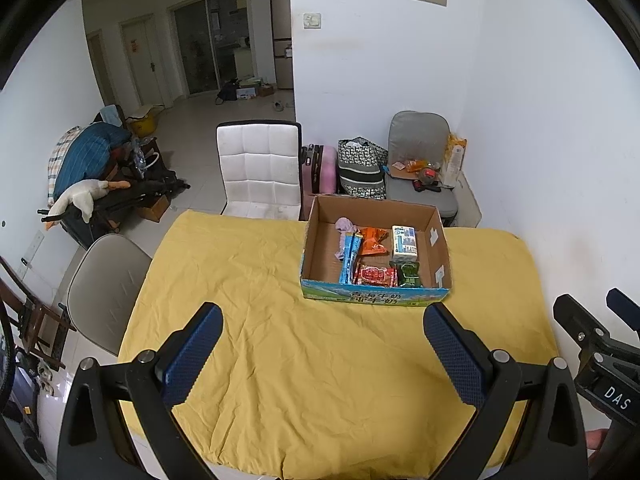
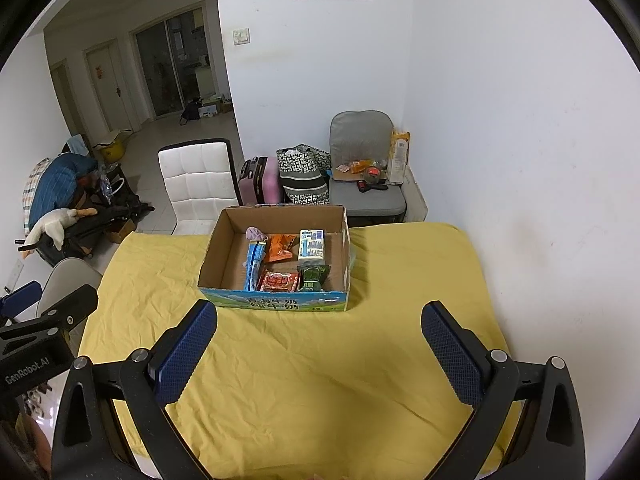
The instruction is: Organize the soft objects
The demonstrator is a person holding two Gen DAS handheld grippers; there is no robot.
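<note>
Both the left tongs (image 1: 322, 344) and right tongs (image 2: 319, 340) hang wide and empty over the yellow worktop (image 1: 280, 360), seemingly because the soft packets already lie in the cardboard box (image 1: 376, 298) just ahead.

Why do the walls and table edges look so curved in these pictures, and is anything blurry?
Left wrist view: the fisheye lens bends the wall and the yellow tablecloth and leaves dark corners; the cardboard box is sharp, in soft even light. Right wrist view: the same curving and dark rim; the box's contents are readable, with no glare, only faint shadows in the cloth's wrinkles.
</note>
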